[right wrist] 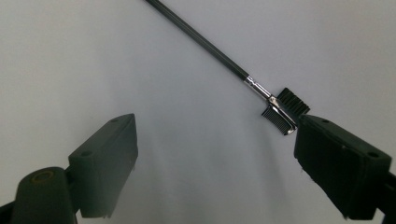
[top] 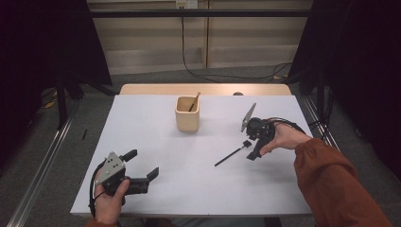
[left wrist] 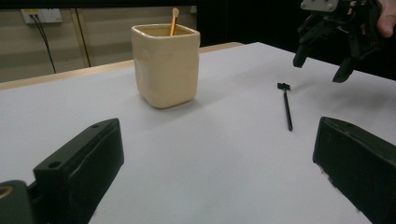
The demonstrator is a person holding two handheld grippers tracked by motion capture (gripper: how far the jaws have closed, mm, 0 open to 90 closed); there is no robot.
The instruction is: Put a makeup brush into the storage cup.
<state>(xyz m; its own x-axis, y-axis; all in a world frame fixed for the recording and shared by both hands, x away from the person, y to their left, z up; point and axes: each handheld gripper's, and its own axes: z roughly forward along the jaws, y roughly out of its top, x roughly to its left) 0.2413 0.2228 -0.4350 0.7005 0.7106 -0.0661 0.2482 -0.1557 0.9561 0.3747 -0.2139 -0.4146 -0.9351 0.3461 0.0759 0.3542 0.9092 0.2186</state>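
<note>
With the right tool (top: 253, 144) held wide open and empty just above the black brow brush (top: 232, 154) lying flat on the desk (top: 142, 123), its pads should be centred over the thin handle, not the comb head, before being closed.

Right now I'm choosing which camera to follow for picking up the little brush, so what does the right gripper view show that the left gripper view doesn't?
The right gripper view alone gives the brush close up: a silver ferrule and a two-sided head, comb and bristles, beside one of that gripper's open jaws.

The left gripper view alone gives the cream cup with a wooden stick standing in it, the right gripper hovering above the brush head, and the left gripper's own open jaws.

Both show the brush lying flat on the white table, untouched.
</note>
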